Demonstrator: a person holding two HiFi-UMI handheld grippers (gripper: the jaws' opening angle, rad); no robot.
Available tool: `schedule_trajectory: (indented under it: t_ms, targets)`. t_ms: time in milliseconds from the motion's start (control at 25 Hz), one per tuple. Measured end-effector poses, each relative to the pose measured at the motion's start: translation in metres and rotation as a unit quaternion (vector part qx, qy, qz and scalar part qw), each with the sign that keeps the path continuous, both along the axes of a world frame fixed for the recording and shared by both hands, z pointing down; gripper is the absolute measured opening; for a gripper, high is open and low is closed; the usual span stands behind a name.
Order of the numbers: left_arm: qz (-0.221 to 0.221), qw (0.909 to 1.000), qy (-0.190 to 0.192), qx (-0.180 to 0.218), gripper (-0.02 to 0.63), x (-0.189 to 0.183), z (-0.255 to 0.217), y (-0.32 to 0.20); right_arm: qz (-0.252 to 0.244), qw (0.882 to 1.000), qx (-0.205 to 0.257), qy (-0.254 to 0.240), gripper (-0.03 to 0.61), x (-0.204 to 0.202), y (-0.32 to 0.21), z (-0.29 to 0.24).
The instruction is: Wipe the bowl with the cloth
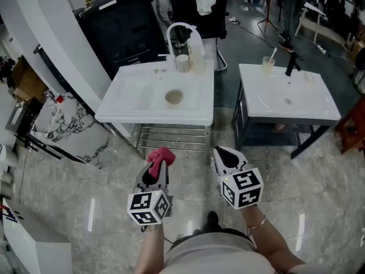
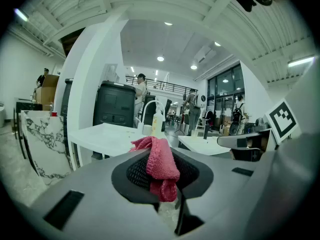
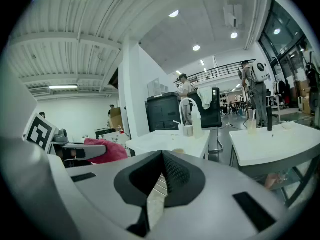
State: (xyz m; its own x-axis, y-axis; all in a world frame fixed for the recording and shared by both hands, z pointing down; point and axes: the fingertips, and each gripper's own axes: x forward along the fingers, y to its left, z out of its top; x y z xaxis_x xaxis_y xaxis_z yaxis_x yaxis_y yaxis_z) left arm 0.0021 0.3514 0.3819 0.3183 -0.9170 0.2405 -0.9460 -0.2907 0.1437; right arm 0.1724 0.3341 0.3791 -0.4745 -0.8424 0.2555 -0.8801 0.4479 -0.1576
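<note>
Item: crumpled pink-red knitted cloth (image 2: 161, 164), bunched and pinched in your left gripper (image 2: 162, 184), whose fingers are closed on it; a fold spills over the tips. You hold it low over the grey polished floor (image 1: 85, 210).
Item: small tan round bowl (image 1: 174, 97), lying in the basin of the white sink counter (image 1: 131, 110), well apart from the cloth, with a white curved faucet (image 1: 183, 28) behind.
Item: metal rack (image 1: 171, 138), under that counter.
Item: your right gripper (image 3: 161, 174), fingers together, holding nothing.
Item: second white counter (image 1: 296, 110), further right.
</note>
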Motion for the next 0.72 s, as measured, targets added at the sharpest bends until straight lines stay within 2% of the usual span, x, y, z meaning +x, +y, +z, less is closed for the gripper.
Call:
schedule_trajectory:
  t_ms: [360, 600, 720]
  targets:
    - [-0.008, 0.9999, -0.006, 0.002, 0.087, 0.014, -0.006, -0.014, -0.025, 0.999, 0.012, -0.029, 0.005, 0.011, -0.014, -0.006]
    - [-0.025, 0.9996, -0.011, 0.003, 0.086, 0.013, -0.009, -0.016, -0.026, 0.999, 0.013, -0.028, 0.008, 0.014, -0.030, -0.005]
    - [-0.030, 0.9994, -0.015, 0.002, 0.086, 0.011, -0.009, -0.017, -0.038, 0.999, 0.003, -0.037, 0.072, 0.010, -0.036, -0.004]
